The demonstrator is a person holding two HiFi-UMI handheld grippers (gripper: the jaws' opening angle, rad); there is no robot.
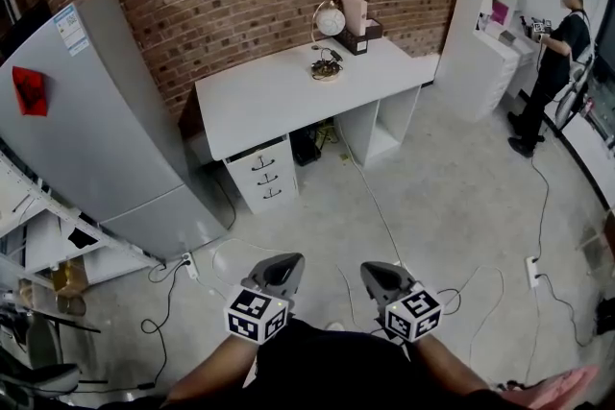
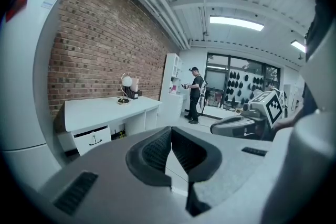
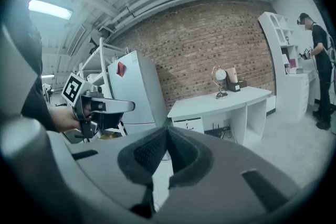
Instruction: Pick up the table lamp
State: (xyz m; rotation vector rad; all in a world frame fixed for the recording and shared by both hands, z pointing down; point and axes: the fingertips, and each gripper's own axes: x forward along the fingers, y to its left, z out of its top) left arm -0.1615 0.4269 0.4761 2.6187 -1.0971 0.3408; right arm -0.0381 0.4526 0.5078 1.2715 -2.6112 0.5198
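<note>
The table lamp (image 1: 328, 22), with a round white head on a thin curved stem, stands at the back of a white desk (image 1: 279, 96) by the brick wall. It also shows small and far off in the left gripper view as the lamp (image 2: 126, 81) and in the right gripper view as the lamp (image 3: 220, 76). My left gripper (image 1: 290, 260) and right gripper (image 1: 371, 270) are held side by side low in the head view, far from the desk, over the floor. Both the left gripper (image 2: 170, 129) and the right gripper (image 3: 167, 128) are shut with nothing between the jaws.
A grey fridge (image 1: 106, 139) stands left of the desk, and a dark box (image 1: 363, 36) sits behind the lamp. White shelving (image 1: 495, 5) is at the right, where a person (image 1: 555, 62) stands. Cables (image 1: 380, 206) trail across the concrete floor between me and the desk.
</note>
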